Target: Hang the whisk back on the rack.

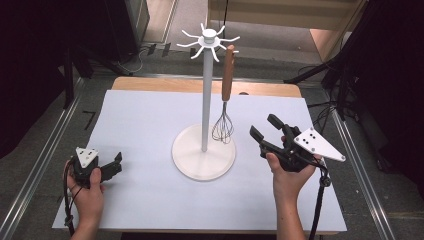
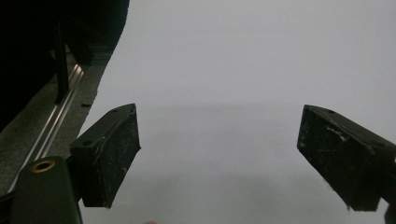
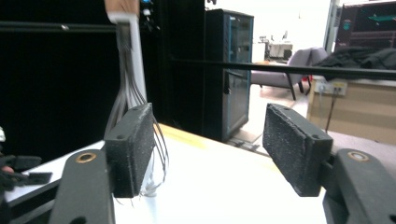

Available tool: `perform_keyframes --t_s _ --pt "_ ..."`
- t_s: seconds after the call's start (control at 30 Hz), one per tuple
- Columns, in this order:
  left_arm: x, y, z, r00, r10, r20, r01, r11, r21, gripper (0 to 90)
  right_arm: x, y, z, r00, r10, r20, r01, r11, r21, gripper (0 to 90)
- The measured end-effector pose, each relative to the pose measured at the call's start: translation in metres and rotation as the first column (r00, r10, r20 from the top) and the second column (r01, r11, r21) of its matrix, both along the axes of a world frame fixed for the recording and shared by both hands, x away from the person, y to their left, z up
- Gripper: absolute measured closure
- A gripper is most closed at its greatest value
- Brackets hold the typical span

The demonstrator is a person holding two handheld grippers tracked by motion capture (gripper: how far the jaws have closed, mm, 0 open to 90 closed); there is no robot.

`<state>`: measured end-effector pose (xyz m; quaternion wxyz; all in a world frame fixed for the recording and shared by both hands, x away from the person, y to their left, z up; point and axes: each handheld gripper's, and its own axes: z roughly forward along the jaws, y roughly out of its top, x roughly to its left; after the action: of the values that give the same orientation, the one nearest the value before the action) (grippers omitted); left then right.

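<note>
At the middle of the white-covered surface [image 1: 150, 200] stands a white rack [image 1: 204, 100]: a tall pole on a round base, with curved hooks fanning from its top. From one hook hangs a whisk [image 1: 226, 100], wooden handle up, its wire head just above the base (touching or not, I cannot tell). Right of the base, the right hand-held gripper [image 1: 264, 126] is held in a hand, jaws spread wide and empty, pointing toward the whisk. Well apart, near the surface's left edge, the left hand-held gripper [image 1: 116, 165] rests low in the other hand, its jaws also wide apart around nothing.
</note>
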<state>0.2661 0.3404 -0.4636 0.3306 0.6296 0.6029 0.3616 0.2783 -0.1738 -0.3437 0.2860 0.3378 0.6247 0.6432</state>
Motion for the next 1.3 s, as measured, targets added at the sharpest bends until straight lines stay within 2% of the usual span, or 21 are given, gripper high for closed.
perform_keyframes --t_s 0.17,0.37,0.57,0.63,0.7,1.0,1.3 --pt "0.0 0.0 0.0 1.0 -0.001 0.0 0.001 1.0 -0.001 14.0 -0.002 -0.005 -0.01 0.9988 -0.04 -0.029 0.039 0.999 -0.025 28.3" --pt "0.0 0.0 0.0 1.0 0.0 -0.001 0.0 1.0 0.001 14.0 -0.006 -0.022 -0.03 0.9916 -0.107 -0.073 0.104 0.994 -0.043 18.4" --pt "0.0 -0.001 0.0 1.0 0.001 0.0 -0.001 1.0 0.006 14.0 -0.01 -0.031 -0.04 0.986 -0.132 -0.102 0.125 0.99 -0.066 12.3" --pt "0.0 -0.001 0.0 1.0 0.0 -0.002 0.0 1.0 0.006 14.0 -0.011 -0.035 -0.047 0.9791 -0.165 -0.119 0.156 0.984 -0.084 2.5" --pt "0.0 -0.001 0.0 1.0 0.0 0.0 0.0 1.0 0.008 14.0 -0.011 -0.036 -0.049 0.9759 -0.177 -0.128 0.166 0.982 -0.089 0.0" --pt "0.0 -0.002 0.0 1.0 0.0 0.0 0.0 0.9997 0.023 13.9 -0.017 -0.051 -0.07 0.9643 -0.199 -0.175 0.183 0.978 -0.104 0.0" --pt "0.0 -0.003 0.0 1.0 -0.001 -0.005 0.001 0.9997 0.026 13.9 -0.018 -0.063 -0.086 0.9536 -0.229 -0.196 0.206 0.97 -0.129 0.0"
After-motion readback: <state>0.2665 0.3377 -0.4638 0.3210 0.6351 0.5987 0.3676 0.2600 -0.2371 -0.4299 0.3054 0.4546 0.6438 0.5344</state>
